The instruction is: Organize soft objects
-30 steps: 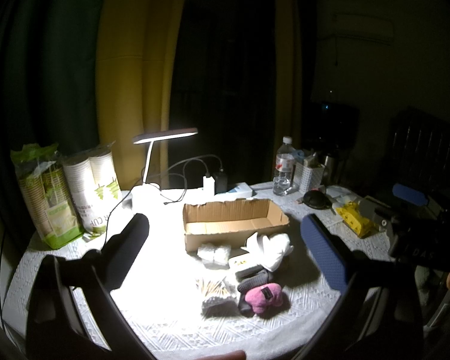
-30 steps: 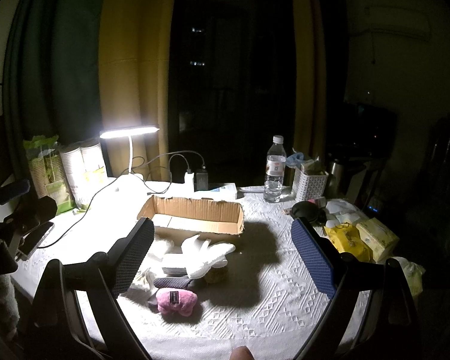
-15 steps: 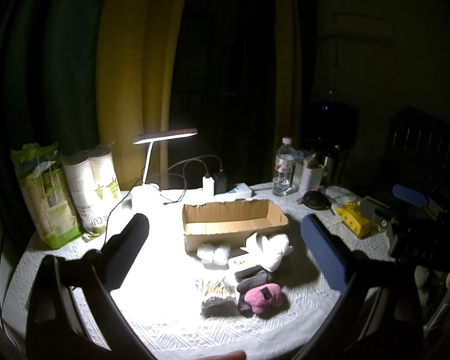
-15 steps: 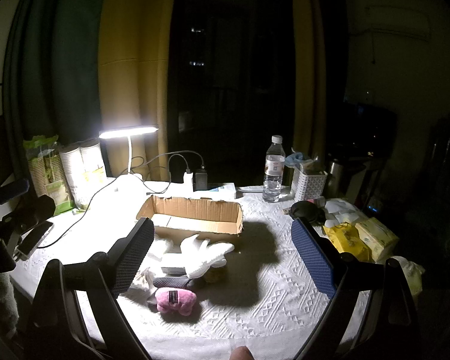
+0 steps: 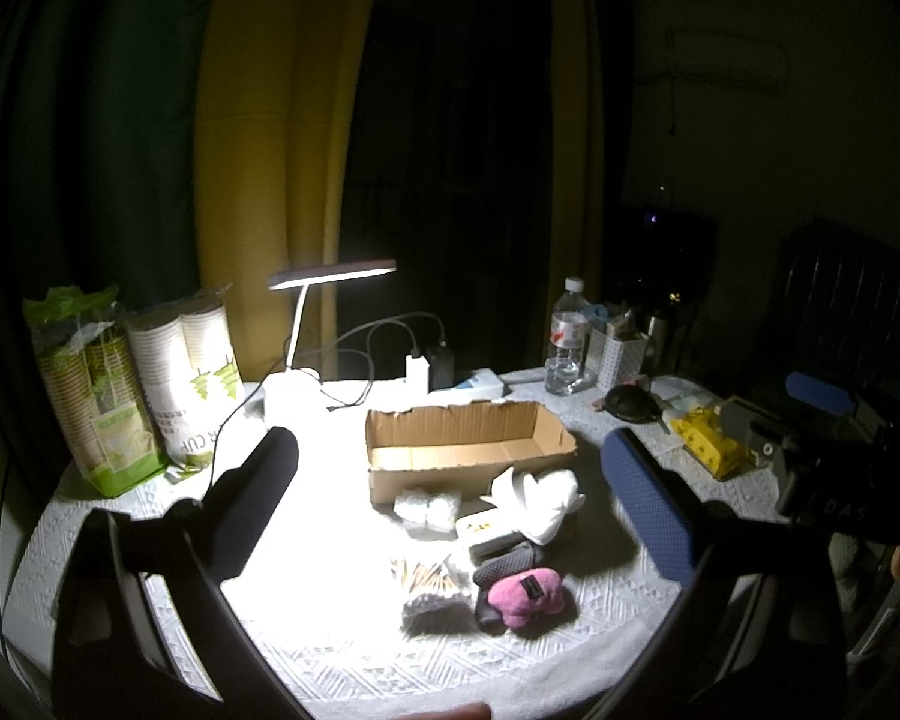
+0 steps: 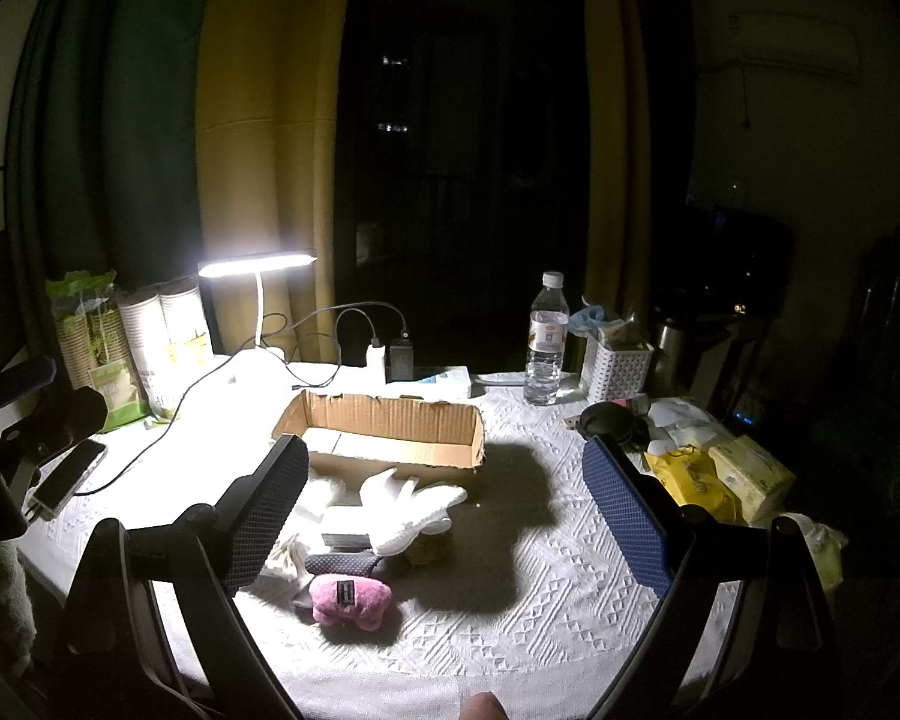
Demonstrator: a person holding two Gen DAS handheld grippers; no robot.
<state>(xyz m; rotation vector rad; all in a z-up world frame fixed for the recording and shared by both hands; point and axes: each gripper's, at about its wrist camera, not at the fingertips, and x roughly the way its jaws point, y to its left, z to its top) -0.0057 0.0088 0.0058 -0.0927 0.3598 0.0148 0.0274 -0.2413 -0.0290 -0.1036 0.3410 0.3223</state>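
An open cardboard box (image 5: pixel 468 450) (image 6: pixel 384 429) stands mid-table with nothing visible inside. In front of it lies a pile: a white glove (image 5: pixel 537 495) (image 6: pixel 414 504), a pink plush toy (image 5: pixel 525 594) (image 6: pixel 348 597), a dark grey soft piece (image 5: pixel 504 564) (image 6: pixel 342 564), a white pack of pads (image 5: pixel 426 507) and a bag of cotton swabs (image 5: pixel 426 579). My left gripper (image 5: pixel 450 468) hangs open above the table's near edge, nothing between its fingers. My right gripper (image 6: pixel 444 474) is open too, held back from the pile and empty.
A lit desk lamp (image 5: pixel 330 273) and cables stand behind the box. Sleeves of paper cups (image 5: pixel 150 384) fill the left side. A water bottle (image 6: pixel 546 342), white basket (image 6: pixel 615 369) and yellow tissue pack (image 6: pixel 690 480) sit on the right. A phone (image 6: pixel 69 483) lies at left.
Almost nothing differs; the right wrist view has shifted very slightly and both grippers stay open and still.
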